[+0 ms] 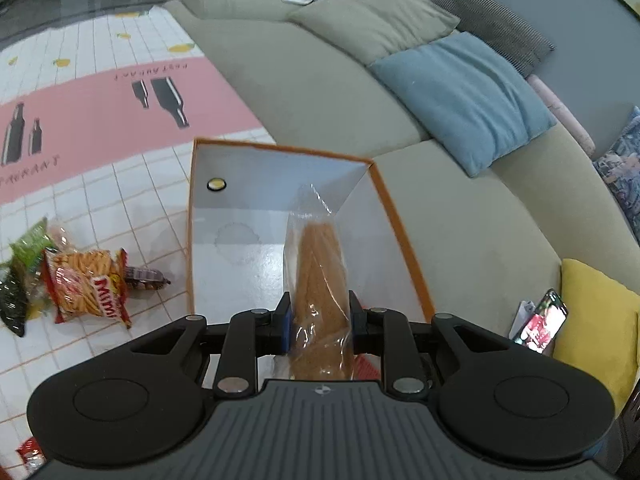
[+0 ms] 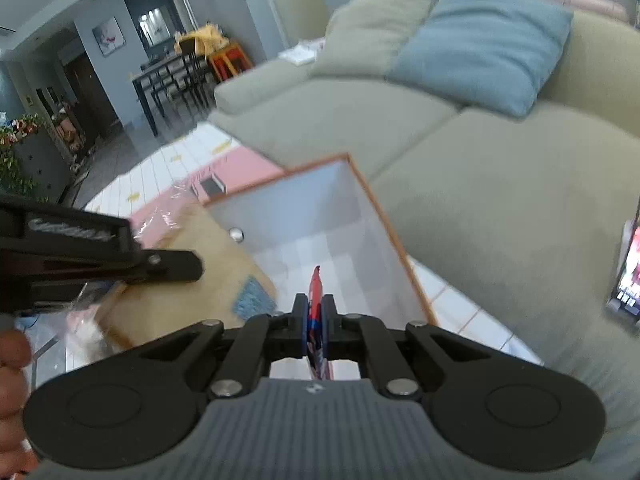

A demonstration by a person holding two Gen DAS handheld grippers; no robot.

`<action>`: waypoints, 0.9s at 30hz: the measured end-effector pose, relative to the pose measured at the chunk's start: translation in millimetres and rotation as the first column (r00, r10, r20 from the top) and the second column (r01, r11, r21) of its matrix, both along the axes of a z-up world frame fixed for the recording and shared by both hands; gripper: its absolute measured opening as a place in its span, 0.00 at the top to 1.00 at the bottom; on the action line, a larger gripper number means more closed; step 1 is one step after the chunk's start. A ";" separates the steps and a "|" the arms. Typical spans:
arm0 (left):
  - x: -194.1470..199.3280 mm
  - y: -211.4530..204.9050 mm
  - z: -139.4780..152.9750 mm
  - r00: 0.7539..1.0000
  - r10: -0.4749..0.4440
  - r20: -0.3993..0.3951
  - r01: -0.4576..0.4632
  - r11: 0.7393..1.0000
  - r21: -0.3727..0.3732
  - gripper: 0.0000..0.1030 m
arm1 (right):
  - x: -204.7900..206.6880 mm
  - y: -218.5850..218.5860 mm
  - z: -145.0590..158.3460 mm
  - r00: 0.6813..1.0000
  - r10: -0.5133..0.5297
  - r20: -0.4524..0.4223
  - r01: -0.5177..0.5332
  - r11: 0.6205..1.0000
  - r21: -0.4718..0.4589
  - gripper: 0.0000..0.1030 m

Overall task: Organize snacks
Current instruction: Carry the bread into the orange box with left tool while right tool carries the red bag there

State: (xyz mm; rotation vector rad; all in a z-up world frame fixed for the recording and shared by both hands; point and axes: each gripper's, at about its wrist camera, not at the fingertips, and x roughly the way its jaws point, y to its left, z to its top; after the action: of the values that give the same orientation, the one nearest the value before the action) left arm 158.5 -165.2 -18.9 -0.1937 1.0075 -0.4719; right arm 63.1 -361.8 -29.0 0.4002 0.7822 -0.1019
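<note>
A clear-wrapped brown biscuit pack (image 1: 320, 300) is clamped between the fingers of the left gripper (image 1: 319, 316) and is held end-on above the open box (image 1: 384, 200), an orange-edged carton with white inner walls that stands on the tiled floor mat (image 1: 100, 120) just beside the grey-green sofa (image 1: 320, 92). A thin red and blue snack packet (image 2: 316, 304) is pinched edge-on by the closed fingers of the right gripper (image 2: 315, 312), which is held over the near end of the same box (image 2: 396, 240). In the right wrist view the left gripper (image 2: 120, 260) is seen at the left edge, with its wrapped pack (image 2: 192, 272) blurred over the box's left wall. On the mat to the left of the box, a heap of loose snack bags (image 1: 52, 276) is seen, a red and yellow stick-snack bag (image 1: 88, 288) lying nearest the box. A blue cushion (image 1: 464, 96) and a phone (image 1: 540, 324) lie on the sofa.
</note>
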 end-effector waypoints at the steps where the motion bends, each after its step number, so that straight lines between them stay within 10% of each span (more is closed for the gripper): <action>1: 3.4 0.2 -3.9 1.000 0.000 -0.013 0.000 1.000 -0.009 0.74 | 2.7 -1.1 -5.5 1.000 0.006 -0.019 -0.006 1.000 0.014 0.97; 14: 25.0 -7.4 -43.3 0.987 0.133 -0.088 -0.137 0.990 -0.043 0.74 | 25.4 -21.7 -36.1 0.994 0.000 -0.113 0.012 0.994 0.107 0.98; 23: 14.7 -20.5 -52.0 0.990 0.028 -0.136 -0.008 0.989 0.147 0.73 | 31.5 -26.4 -39.7 0.991 0.014 -0.134 0.002 0.993 0.121 0.98; 27: 9.4 -32.0 -52.4 0.989 -0.059 -0.136 0.098 0.947 0.305 0.67 | 32.1 -27.1 -37.1 0.992 -0.008 -0.126 0.025 0.991 0.133 0.98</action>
State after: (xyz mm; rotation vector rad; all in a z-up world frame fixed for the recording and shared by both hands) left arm 167.9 -197.2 -71.3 0.1019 1.2016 -0.3704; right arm 95.2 -388.9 -66.1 0.5320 0.9129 -0.0910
